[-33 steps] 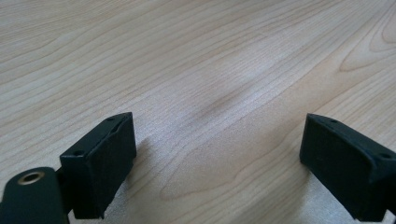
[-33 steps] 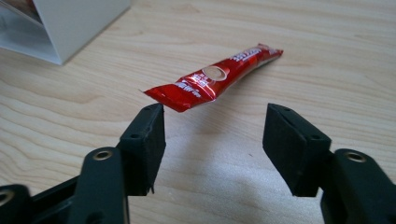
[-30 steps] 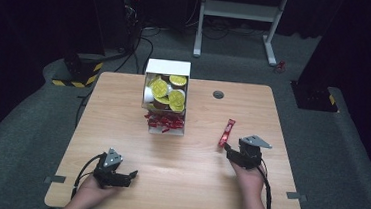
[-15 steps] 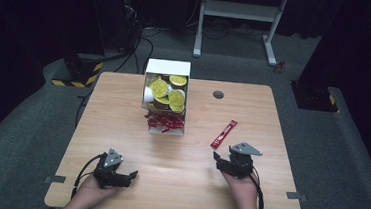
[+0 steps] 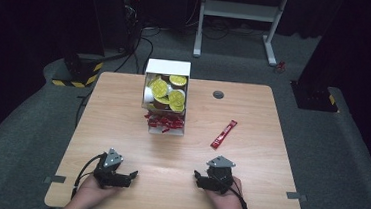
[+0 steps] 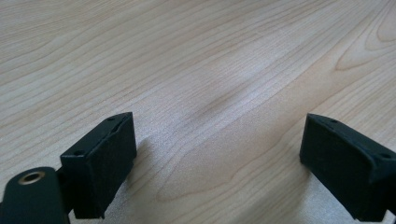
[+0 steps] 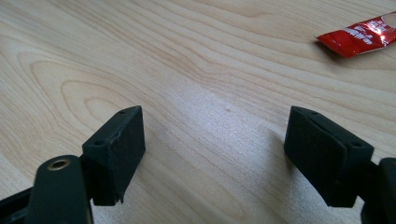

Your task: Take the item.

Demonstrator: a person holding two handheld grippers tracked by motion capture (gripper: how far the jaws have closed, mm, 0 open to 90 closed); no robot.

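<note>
A pale wooden counter (image 5: 123, 109) with a visible grain is set on grey carpet in a dark room, with a white metal frame (image 5: 241, 11) seen at 12 o'clock beyond it. Near the counter's far middle a white open-fronted box (image 5: 166, 95) is stood, holding yellow-lidded round cups above and small red sachets below. A long red foil sachet (image 5: 224, 133) is laid flat on the bare wood at about 2 o'clock from the right hand-held gripper (image 5: 202, 178), well apart from it; in the right gripper view one end of this sachet (image 7: 359, 35) is seen at 1 o'clock.

Both hand-held grippers are held low at the near edge. The right one's jaws, which have just been opening, are spread wide with only wood between them. The left hand-held gripper (image 5: 128, 176) is likewise spread over bare wood, pointed toward 3 o'clock.
</note>
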